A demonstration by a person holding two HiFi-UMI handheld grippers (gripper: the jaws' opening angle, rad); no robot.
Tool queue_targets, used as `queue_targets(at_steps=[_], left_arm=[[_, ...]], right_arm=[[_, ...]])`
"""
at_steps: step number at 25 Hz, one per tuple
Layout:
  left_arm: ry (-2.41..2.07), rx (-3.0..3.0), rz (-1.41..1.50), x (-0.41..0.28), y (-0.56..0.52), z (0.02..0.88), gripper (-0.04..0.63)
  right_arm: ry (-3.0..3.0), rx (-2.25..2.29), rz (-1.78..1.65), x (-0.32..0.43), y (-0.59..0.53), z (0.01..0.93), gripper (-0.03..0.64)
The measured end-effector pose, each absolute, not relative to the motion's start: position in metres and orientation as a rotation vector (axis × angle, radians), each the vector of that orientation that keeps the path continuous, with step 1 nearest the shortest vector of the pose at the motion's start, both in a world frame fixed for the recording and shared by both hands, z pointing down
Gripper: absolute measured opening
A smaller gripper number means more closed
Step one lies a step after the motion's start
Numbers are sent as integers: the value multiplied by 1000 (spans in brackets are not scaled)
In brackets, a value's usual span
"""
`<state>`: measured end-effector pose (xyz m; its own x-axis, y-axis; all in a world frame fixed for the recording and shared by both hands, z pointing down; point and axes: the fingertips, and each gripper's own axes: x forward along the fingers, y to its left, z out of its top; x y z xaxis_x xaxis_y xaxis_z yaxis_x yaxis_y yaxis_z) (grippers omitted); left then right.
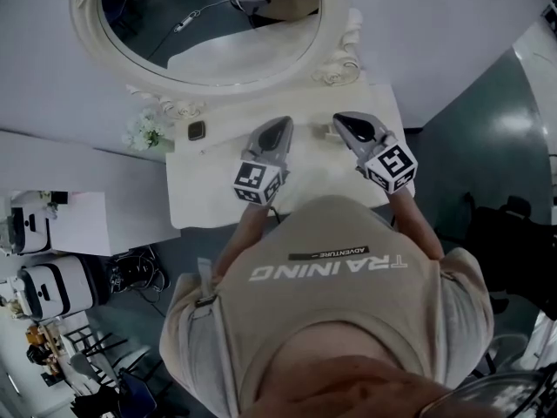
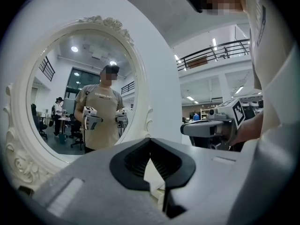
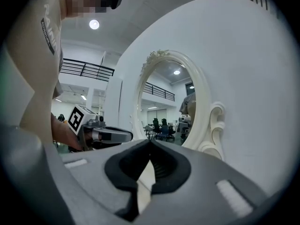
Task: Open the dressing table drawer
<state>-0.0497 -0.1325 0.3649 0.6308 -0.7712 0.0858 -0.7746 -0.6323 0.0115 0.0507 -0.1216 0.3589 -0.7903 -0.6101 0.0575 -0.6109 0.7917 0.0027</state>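
Observation:
The white dressing table (image 1: 202, 194) stands in front of me, with an oval framed mirror (image 1: 209, 24) at its back. Its drawer is hidden under the top and behind my body. My left gripper (image 1: 278, 131) hovers level above the table top, shut with nothing in it. My right gripper (image 1: 345, 123) hovers beside it, a hand's width to the right, also shut and empty. In the left gripper view the closed jaws (image 2: 150, 142) face the mirror (image 2: 75, 93), and the right gripper (image 2: 211, 128) shows at the side. The right gripper view has closed jaws (image 3: 150, 143), the mirror (image 3: 168, 107) and the left gripper (image 3: 105, 135).
A small square dark object (image 1: 197, 131) and a bunch of white flowers (image 1: 146, 133) sit at the table's back left. A white side desk (image 1: 78, 216) with devices (image 1: 52, 286) stands to the left, cables (image 1: 130, 273) lie below, and a dark chair (image 1: 513, 225) is at the right.

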Motion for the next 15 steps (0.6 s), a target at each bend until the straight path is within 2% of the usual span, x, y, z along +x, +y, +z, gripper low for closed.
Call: queue_targets(at_steps=[15], left_arm=[[-1381,2794,107,-65,-128,356,6]], right_arm=[[-2909,921,25,37,-122,374,3]])
